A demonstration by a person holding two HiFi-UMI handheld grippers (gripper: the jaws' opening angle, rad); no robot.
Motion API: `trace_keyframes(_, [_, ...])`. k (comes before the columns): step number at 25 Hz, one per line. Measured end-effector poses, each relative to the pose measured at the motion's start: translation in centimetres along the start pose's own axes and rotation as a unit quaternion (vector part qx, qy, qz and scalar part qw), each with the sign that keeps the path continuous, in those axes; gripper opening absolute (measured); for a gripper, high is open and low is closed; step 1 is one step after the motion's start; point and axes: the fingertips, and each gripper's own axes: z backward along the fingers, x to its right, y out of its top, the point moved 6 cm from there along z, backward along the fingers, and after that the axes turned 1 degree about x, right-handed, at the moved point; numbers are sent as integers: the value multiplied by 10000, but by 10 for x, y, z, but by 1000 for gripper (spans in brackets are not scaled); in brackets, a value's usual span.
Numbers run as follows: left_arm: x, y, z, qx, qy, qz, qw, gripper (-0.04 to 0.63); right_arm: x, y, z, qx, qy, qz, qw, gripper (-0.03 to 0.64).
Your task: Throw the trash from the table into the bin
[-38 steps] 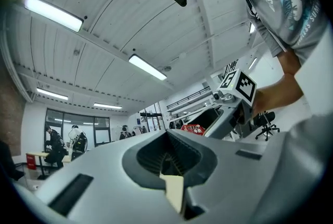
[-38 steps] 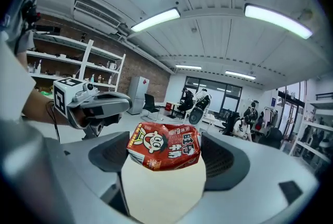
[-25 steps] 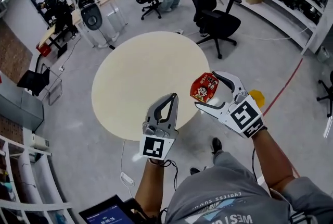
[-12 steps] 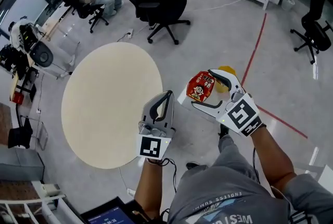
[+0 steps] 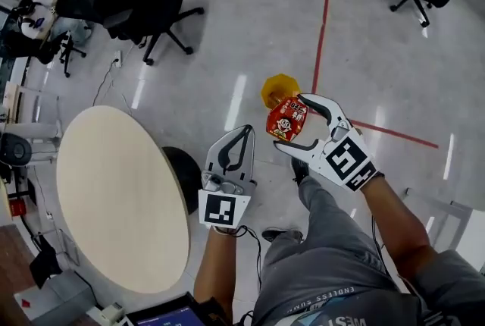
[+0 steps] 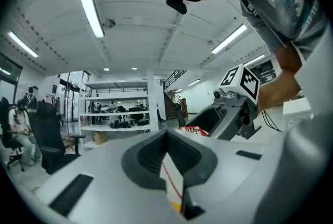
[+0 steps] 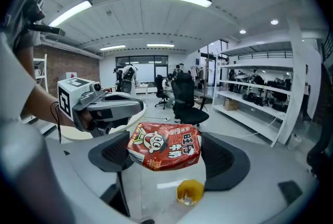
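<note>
My left gripper (image 5: 245, 132) pointing forward, jaws closed together with nothing between them, my right gripper (image 5: 291, 122) just beside it, tilted inward, jaws clamped on a red packet (image 5: 286, 118), my left forearm (image 5: 216, 271) straight out, my right forearm (image 5: 390, 214) angled in.

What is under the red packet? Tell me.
A yellow bin stands on the floor below the red packet, which the right gripper holds. From the head view the packet hides part of its rim.

Trash: red crinkled snack packet (image 5: 286, 118) printed with a cartoon face, pinched flat between the right tongs (image 5: 291, 122).
Bin: small yellow open-topped bin (image 5: 277, 88), upright on the floor below the packet.
</note>
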Motion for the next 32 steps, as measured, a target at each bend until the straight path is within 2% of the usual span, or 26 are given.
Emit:
trace_keyframes(4, [-24, -74, -83, -272, -196, 180, 9993, 34, 78, -57, -50, -118, -100, -140, 9998, 440])
trace_keyframes(9, [-50, -182, -144, -622, -239, 393, 9970, 34, 141, -149, -116, -281, -190, -481, 9983, 440])
trace_keyframes(13, [-67, -256, -178, -945, -315, 525, 9936, 34, 178, -216, -164, -473, -196, -793, 9955, 440])
trace_keyframes(18, [-75, -340, -201, -1120, -422, 553, 9913, 34, 198, -295, -212, -630, -174, -848, 9943, 440])
trace_keyframes(25, [-86, -422, -242, -1424, -534, 769, 9854, 34, 231, -379, -272, -920, -39, -1125, 9894, 440])
trace_keyframes(32, [-81, -457, -243, -1590, -537, 820, 9824, 34, 233, -426, -297, -1035, 120, -1351, 9853, 440])
